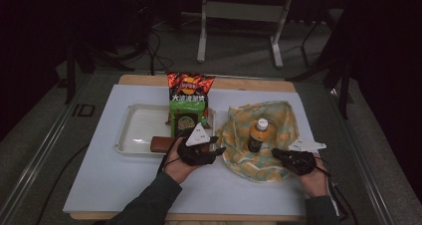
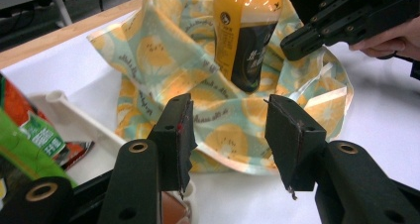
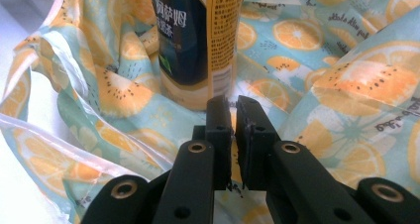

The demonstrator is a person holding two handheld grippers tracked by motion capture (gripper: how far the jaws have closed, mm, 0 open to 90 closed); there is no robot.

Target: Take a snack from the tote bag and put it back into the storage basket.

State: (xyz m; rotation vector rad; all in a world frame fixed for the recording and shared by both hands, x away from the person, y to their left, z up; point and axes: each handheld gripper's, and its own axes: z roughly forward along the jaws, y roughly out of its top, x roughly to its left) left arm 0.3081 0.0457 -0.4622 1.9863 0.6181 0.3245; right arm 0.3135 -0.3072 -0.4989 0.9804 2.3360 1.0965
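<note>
While left gripper (image 2: pixel 230 140) jaws gape free, right gripper (image 3: pixel 233 135) jaws pinch cloth (image 3: pixel 346 85) nr bottle (image 3: pixel 198 45).

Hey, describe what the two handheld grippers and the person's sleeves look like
Both the left gripper and the right gripper are matte black, each topped by a pale grey three-cornered plate, with a thin black cable trailing back. Their flat black jaws hang on arms with brass-ringed pivot holes. The person wears dark grey-green long sleeves.

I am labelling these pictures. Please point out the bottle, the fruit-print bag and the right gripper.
bottle (image 1: pixel 258 135): high view, on its orange label.
fruit-print bag (image 1: pixel 281 116): high view, on its raised far side.
right gripper (image 3: pixel 233 105): right gripper view, between its fingertips.
</note>
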